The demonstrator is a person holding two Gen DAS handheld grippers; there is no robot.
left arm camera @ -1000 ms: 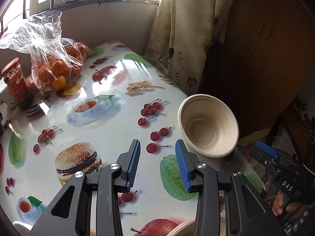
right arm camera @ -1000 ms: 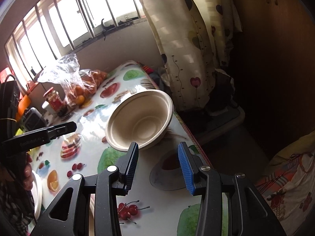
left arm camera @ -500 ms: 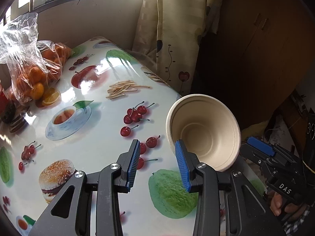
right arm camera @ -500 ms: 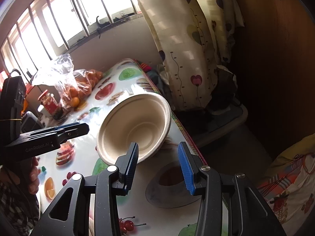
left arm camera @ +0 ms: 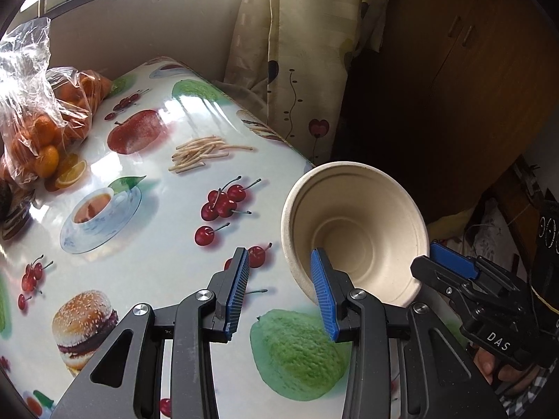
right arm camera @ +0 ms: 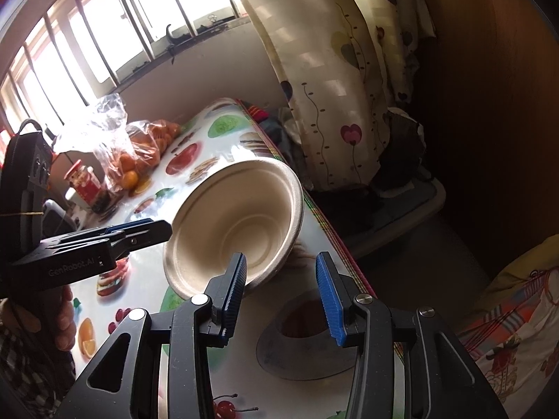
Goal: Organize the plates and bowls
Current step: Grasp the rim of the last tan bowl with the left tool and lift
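Left gripper [left arm camera: 279, 289] just beside tilted bowl [left arm camera: 356, 230]

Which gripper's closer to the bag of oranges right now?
Left. The left gripper is on the bag's side of the tilted paper bowl. The right gripper is on the bowl's far side, farther from the bag of oranges.

Beige bowl [left arm camera: 353, 230], fruit-printed tablecloth [left arm camera: 157, 244]

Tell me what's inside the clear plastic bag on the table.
The plastic bag holds oranges, piled together. How many there are cannot be seen: crinkled plastic and the frame edge cover part of the pile.
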